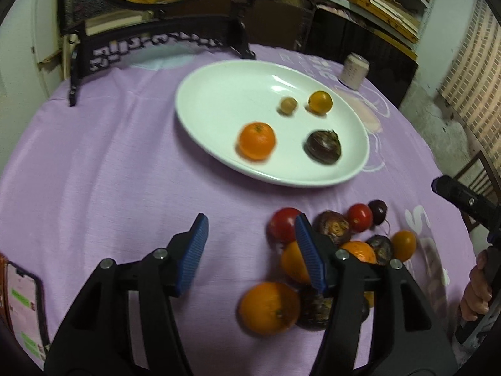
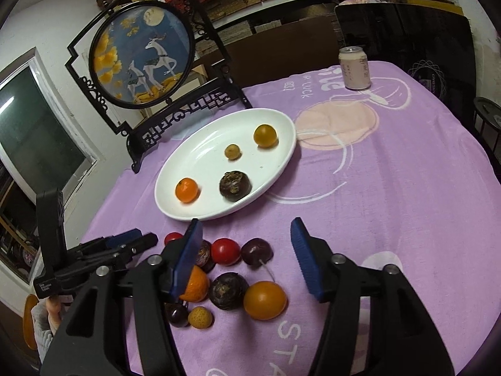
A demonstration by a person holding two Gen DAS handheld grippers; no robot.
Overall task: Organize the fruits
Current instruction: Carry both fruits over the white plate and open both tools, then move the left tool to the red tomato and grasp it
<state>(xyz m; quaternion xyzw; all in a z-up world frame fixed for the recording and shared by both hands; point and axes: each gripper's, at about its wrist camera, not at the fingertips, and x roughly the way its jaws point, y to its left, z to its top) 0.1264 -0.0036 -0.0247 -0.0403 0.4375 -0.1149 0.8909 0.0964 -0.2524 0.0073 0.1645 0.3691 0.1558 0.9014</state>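
A white oval plate (image 1: pixel 219 94) (image 2: pixel 200 153) holds an orange mandarin (image 1: pixel 257 140) (image 2: pixel 187 190), a dark fruit (image 1: pixel 323 147) (image 2: pixel 235 185), a yellow-orange fruit (image 1: pixel 320 102) (image 2: pixel 265 135) and a small tan fruit (image 1: pixel 287 105) (image 2: pixel 232 151). A pile of several loose fruits lies on the purple cloth in front of the plate, among them a large orange (image 1: pixel 269 308), a red tomato (image 2: pixel 225 251) and an orange-yellow fruit (image 2: pixel 265 300). My left gripper (image 1: pixel 252 252) is open and empty, left of the pile. My right gripper (image 2: pixel 247 257) is open and empty, over the pile.
A round deer picture on a black stand (image 2: pixel 141 56) is behind the plate. A drink can (image 2: pixel 354 68) (image 1: pixel 354 71) stands at the far side of the cloth. A phone (image 1: pixel 25 307) lies at the near left edge. The other gripper shows at the left of the right wrist view (image 2: pixel 94 250).
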